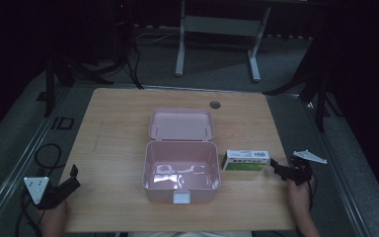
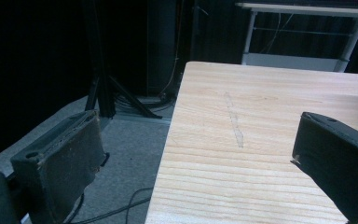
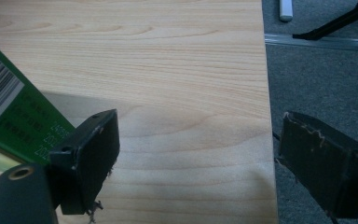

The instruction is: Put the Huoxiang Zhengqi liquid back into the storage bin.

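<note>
Seemingly just clear of the right gripper (image 1: 275, 166) at its 9 o'clock, the carton (image 1: 246, 160) lies crosswise, jaws spread and empty.

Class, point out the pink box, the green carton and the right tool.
pink box (image 1: 150, 170), high view, left wall.
green carton (image 1: 245, 166), high view, front face.
right tool (image 1: 280, 171), high view, between its tips.

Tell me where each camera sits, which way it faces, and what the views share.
High view: above the person's side, looking forward and down on the table, open pink box, green-and-white carton; both hands and grippers show.
Left gripper view: rides the left gripper, facing the table's left edge and floor; open jaws.
Right gripper view: rides the right gripper, facing the table's right edge; open jaws beside the carton.
Shared: carton and wooden tabletop.
</note>
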The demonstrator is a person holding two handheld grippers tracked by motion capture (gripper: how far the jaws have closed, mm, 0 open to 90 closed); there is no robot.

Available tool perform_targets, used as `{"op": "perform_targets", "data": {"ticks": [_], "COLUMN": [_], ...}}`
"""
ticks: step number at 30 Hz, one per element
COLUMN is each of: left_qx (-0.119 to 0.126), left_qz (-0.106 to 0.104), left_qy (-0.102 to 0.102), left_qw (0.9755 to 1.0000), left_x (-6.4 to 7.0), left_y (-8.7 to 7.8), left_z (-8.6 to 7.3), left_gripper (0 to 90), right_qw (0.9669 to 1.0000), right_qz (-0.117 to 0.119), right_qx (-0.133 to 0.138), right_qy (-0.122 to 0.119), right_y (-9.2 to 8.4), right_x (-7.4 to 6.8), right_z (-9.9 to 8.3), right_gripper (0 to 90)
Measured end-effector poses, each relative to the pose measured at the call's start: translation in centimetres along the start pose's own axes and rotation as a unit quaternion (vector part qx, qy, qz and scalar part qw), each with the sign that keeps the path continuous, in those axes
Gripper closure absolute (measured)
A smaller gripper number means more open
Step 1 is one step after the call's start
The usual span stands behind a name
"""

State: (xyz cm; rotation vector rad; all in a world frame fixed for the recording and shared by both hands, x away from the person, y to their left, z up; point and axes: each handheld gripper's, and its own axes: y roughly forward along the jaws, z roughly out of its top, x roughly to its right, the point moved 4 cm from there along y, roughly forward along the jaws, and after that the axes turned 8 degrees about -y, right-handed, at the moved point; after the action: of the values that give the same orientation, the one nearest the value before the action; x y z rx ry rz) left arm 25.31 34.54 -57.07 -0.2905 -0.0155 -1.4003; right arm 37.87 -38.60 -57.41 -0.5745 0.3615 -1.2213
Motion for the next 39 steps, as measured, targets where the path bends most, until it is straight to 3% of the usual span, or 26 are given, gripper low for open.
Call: {"op": "perform_targets", "data": {"ticks": [8,16,20,30,34,39], "left_qx": [-0.001,-0.004,-0.004,-0.006,-0.006,-0.008], "left_qz": [0.000,-0.002,-0.002,-0.003,-0.004,-0.005], "left_qy": [0.002,-0.001,0.000,0.001,0.001,-0.001], "left_qw": [1.0000,1.0000,1.0000,1.0000,1.0000,1.0000], "left_x": [0.1,0.0,0.0,0.1,0.0,0.0], "left_y": [0.0,0.0,0.1,0.1,0.1,0.1], "left_z": [0.0,0.0,0.0,-0.1,-0.1,0.0], "left_gripper": [2.1,2.1,2.1,2.1,2.1,2.1], "right_qw": [0.9997,0.9980,0.9977,0.9987,0.9987,0.9978], "right_qz": [0.010,0.040,0.036,0.016,0.025,0.042], "right_qx": [-0.016,-0.032,-0.039,0.031,0.030,0.005], "right_qy": [-0.015,-0.037,-0.041,-0.036,-0.033,-0.052], "right_y": [0.2,-0.1,-0.2,-0.7,-0.7,-0.6], "right_x": [-0.3,-0.5,-0.4,-0.5,-0.4,-0.7], "right_z": [0.0,0.0,0.0,-0.1,-0.1,-0.3], "right_gripper": [12.3,12.9,12.3,12.8,12.8,12.8]}}
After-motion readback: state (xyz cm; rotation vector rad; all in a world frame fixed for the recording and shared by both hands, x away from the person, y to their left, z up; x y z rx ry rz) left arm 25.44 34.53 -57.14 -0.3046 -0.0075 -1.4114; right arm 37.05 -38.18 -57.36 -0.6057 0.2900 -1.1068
